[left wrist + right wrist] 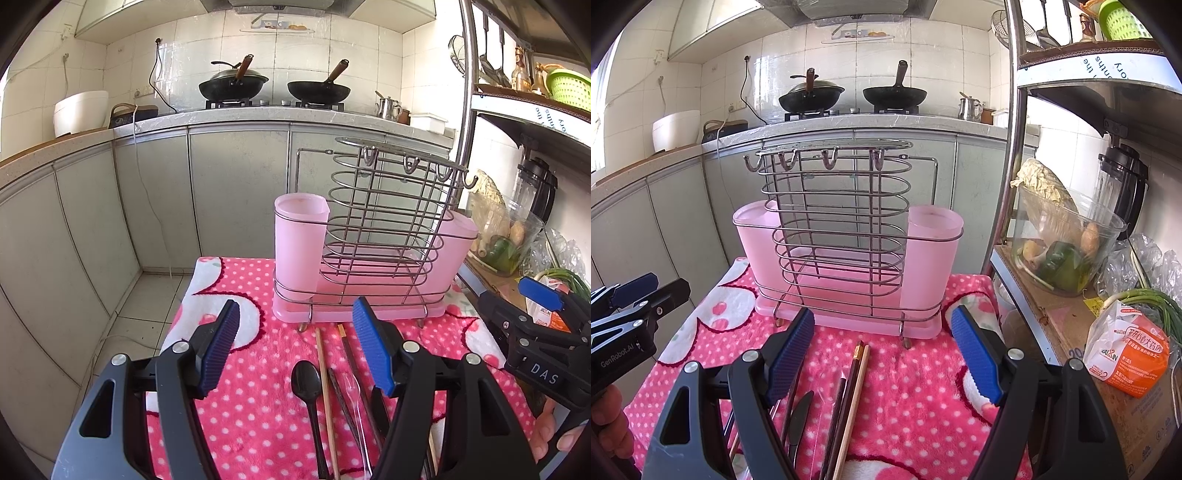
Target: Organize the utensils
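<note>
Small kitchen, two woks on the stove at 12 o'clock, and my bench is covered with a pink polka-dot blanket (236, 417).

Left wrist view: my left tongs (295, 347) are spread wide, holding nothing. The utensils sit between the jaws towards 6 o'clock: a black spoon (308, 387) with its bowl pointing to 12, and chopsticks (325, 387) beside it. Long axes all run 6 to 12, straight at the pink rack (354, 310). My right tongs (541, 295) show at 3 o'clock.

Right wrist view: right tongs (882, 347) also wide and empty. Here the chopsticks (855, 384) lie at about 7 o'clock, near the left jaw, tips at the rack (849, 321). I reckon the left side is nearer the spoon.
</note>
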